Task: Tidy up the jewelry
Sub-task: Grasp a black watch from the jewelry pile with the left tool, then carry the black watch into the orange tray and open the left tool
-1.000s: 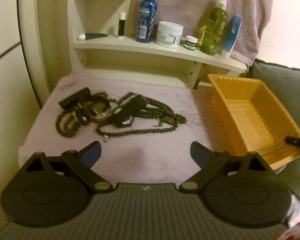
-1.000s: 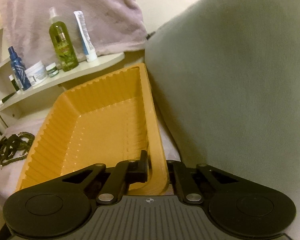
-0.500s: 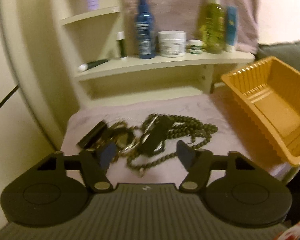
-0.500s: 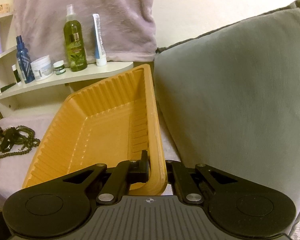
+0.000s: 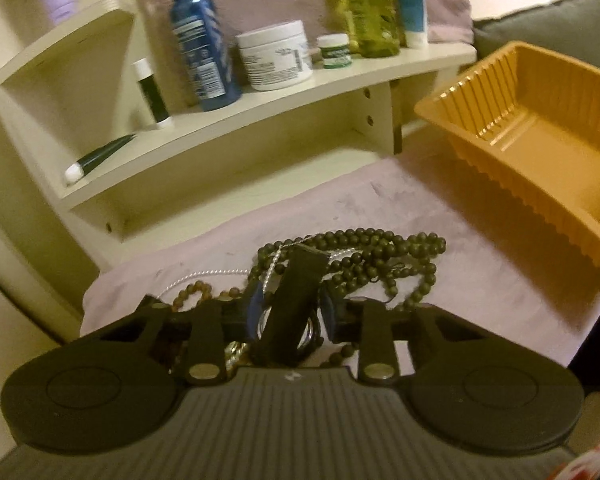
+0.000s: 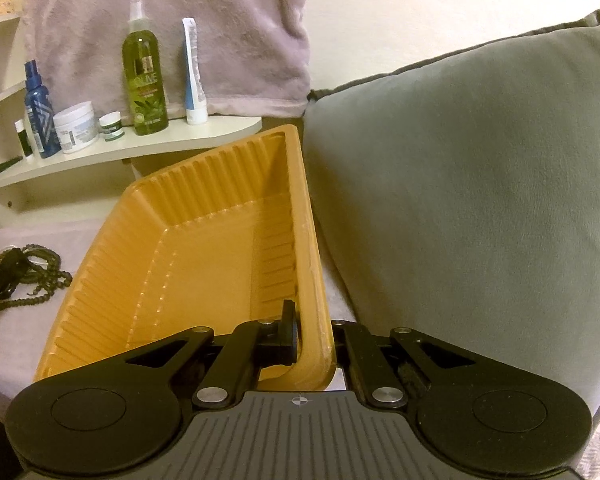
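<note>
A tangle of dark bead necklaces (image 5: 364,256) lies on the pale purple cloth (image 5: 400,200), with a black watch strap (image 5: 296,296) and a thin silver chain (image 5: 204,276) in it. My left gripper (image 5: 292,312) is down in the pile, its jaws close around the black strap with a small gap at each side. The orange ribbed tray (image 5: 540,148) sits at the right. In the right wrist view my right gripper (image 6: 314,336) is shut on the tray's near right rim (image 6: 312,280). The bead pile also shows at far left there (image 6: 24,276).
A cream shelf (image 5: 284,100) behind the cloth carries a blue spray bottle (image 5: 200,40), a white jar (image 5: 274,56), a small green-lidded jar (image 5: 334,50), a green bottle (image 6: 144,76) and a tube (image 6: 192,72). A grey cushion (image 6: 480,200) stands right of the tray.
My left gripper has moved forward and down into the jewelry pile and its jaws have narrowed around the black strap. The right gripper keeps its hold on the tray rim.
</note>
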`<state>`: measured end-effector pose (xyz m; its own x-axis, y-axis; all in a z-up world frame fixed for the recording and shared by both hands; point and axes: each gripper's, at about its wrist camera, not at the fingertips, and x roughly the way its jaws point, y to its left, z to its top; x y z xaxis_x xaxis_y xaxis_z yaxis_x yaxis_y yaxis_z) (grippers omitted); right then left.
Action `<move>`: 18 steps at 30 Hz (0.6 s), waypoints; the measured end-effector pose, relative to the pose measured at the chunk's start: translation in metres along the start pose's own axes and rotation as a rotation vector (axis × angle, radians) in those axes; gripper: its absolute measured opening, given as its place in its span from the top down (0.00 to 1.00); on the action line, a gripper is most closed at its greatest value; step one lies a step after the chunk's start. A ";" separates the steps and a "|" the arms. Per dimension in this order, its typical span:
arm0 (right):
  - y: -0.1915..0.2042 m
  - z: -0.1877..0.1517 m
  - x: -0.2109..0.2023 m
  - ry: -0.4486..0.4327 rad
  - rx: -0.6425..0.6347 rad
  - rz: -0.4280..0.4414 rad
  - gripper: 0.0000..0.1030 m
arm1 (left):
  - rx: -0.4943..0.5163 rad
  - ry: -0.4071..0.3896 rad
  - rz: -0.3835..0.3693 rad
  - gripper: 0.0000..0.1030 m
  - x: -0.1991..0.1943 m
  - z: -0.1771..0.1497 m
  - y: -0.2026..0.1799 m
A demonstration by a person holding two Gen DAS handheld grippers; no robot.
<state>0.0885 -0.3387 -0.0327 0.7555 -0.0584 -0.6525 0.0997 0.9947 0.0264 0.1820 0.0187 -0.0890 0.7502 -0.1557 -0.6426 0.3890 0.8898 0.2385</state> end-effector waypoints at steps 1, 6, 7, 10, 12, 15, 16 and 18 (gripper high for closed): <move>0.000 0.000 0.000 0.001 0.001 -0.001 0.96 | 0.016 0.004 -0.001 0.79 0.002 0.001 -0.001; -0.001 0.000 0.002 0.007 0.003 0.000 0.96 | 0.073 0.013 0.009 0.81 0.006 0.002 -0.004; -0.001 0.000 0.002 0.008 0.003 0.001 0.96 | 0.080 0.017 0.011 0.79 0.007 0.001 -0.004; -0.002 -0.001 0.001 0.008 -0.001 0.003 0.96 | 0.085 0.017 0.021 0.77 0.009 0.000 -0.004; -0.002 -0.001 0.001 0.007 0.002 0.002 0.96 | 0.085 0.023 0.020 0.78 0.009 0.000 -0.004; -0.001 -0.002 0.001 0.005 0.003 0.004 0.96 | 0.073 0.032 0.024 0.82 0.008 0.002 -0.003; -0.002 -0.002 0.001 0.004 0.004 0.005 0.96 | 0.066 0.032 0.027 0.82 0.006 0.004 -0.003; -0.001 -0.003 0.000 0.000 0.004 0.007 0.96 | 0.041 0.025 0.031 0.82 0.001 0.008 -0.001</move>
<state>0.0863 -0.3394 -0.0345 0.7562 -0.0511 -0.6523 0.0969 0.9947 0.0344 0.1863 0.0143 -0.0845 0.7489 -0.1175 -0.6522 0.3881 0.8755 0.2880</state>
